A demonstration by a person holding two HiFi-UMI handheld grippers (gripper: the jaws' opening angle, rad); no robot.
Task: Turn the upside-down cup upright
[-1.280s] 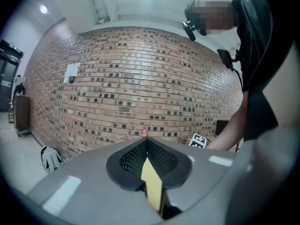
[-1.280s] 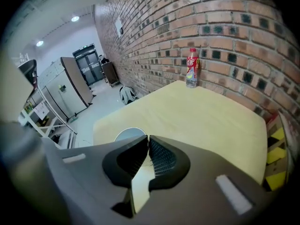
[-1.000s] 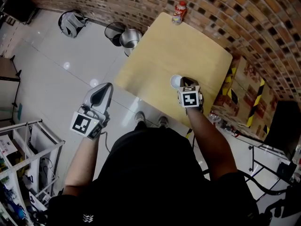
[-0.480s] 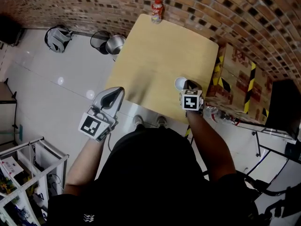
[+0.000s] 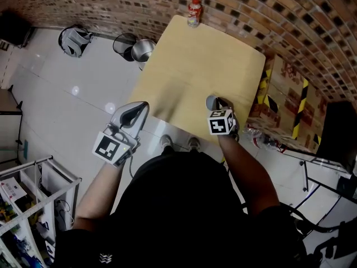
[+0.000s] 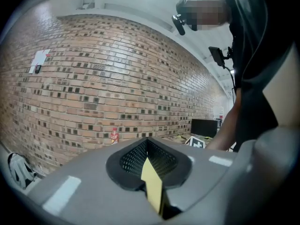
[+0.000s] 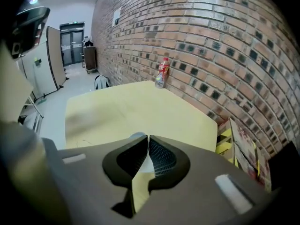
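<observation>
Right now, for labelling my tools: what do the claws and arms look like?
Both the left claw and right claw are smooth grey shells with black perforated pads; each carries a white cube with black square markers. The shirt is black.

No words or numbers can be read. The bottle [image 5: 194,11], far ahead of the fingers of the right gripper [image 5: 219,103], has a red label, too small to read. The boxes [image 5: 283,89] to their right show blurry red print.

A black top [image 5: 184,205]; left gripper [image 5: 139,106] and right gripper [image 5: 216,101] are grey.
</observation>
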